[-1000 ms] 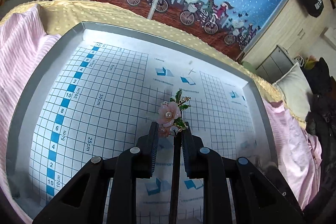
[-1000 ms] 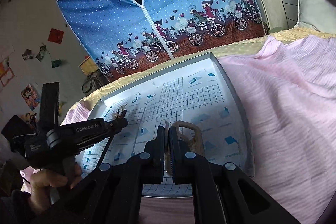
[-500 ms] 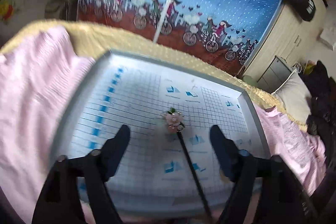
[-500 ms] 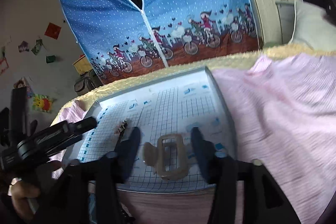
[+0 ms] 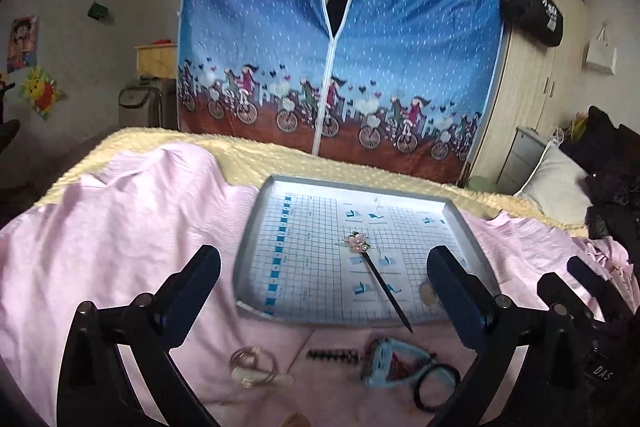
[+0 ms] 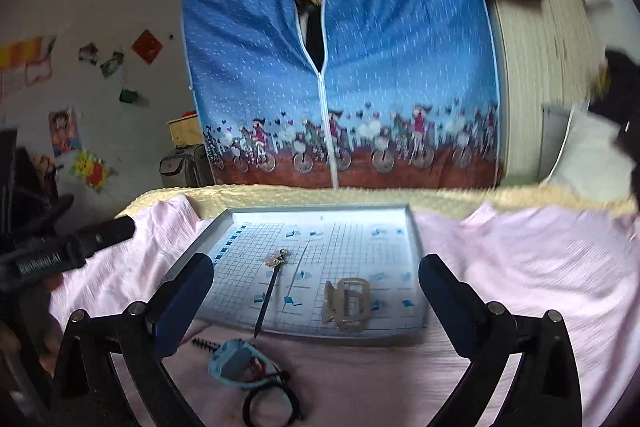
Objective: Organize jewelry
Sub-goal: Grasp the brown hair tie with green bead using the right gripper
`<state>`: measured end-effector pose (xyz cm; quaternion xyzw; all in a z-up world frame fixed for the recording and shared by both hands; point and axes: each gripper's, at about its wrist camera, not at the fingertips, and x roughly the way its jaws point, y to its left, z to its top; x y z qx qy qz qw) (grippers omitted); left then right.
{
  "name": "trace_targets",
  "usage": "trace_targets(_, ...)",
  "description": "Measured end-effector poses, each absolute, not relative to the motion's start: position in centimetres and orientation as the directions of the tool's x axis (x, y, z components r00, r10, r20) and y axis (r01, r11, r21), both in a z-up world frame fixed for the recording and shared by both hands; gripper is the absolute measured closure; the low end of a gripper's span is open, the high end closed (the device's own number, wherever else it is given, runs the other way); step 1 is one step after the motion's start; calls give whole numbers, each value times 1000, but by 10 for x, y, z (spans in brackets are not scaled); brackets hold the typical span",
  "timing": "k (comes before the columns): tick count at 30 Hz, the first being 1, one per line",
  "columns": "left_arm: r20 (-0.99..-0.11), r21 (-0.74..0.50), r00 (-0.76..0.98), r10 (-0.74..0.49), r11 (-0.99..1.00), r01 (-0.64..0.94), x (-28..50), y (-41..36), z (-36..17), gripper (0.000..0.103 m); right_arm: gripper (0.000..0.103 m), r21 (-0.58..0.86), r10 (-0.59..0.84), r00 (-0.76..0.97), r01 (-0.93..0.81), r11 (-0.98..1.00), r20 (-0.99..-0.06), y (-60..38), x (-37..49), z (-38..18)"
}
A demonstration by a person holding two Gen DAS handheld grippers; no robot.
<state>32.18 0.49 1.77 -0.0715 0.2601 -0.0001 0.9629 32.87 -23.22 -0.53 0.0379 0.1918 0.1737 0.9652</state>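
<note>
Both grippers empty, fingers wide apart: left gripper (image 5: 324, 291), right gripper (image 6: 316, 291). Flower hairpin (image 5: 374, 273) lay in gridded tray (image 5: 256, 227) mid-area, tip over near rim. Beige claw clip (image 6: 347, 303) sat by tray's near right corner. Blue clip (image 5: 390, 363), black hair tie (image 5: 436, 387) & clear ring (image 5: 250, 365) lay on pink sheet (image 5: 120, 227) at bed's near edge.

The tray (image 6: 414, 255) has bare grid along its far half and left side. A flower hair stick (image 6: 269, 293) lies diagonally mid-tray, its tip over the near rim; a beige claw clip (image 6: 347, 303) sits near the right corner. In front, a blue clip (image 5: 386, 363), black hair tie (image 5: 434, 385) and clear clip (image 5: 252, 367) clutter the pink sheet (image 5: 112, 227).
</note>
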Motion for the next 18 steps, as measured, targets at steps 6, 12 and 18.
trace_targets(6,-465,-80,885,-17,997,-23,269,4,29,2,0,106,334,887,-317,942,-318,-237,276,7)
trace_targets(12,-466,-42,884,-26,999,7,231,7,20,2,0,133,317,876,-288,948,-364,-245,237,1)
trace_targets(18,-550,-11,833,-52,998,55,213,11,-3,2,0,161,296,842,-250,955,-451,-244,211,-9)
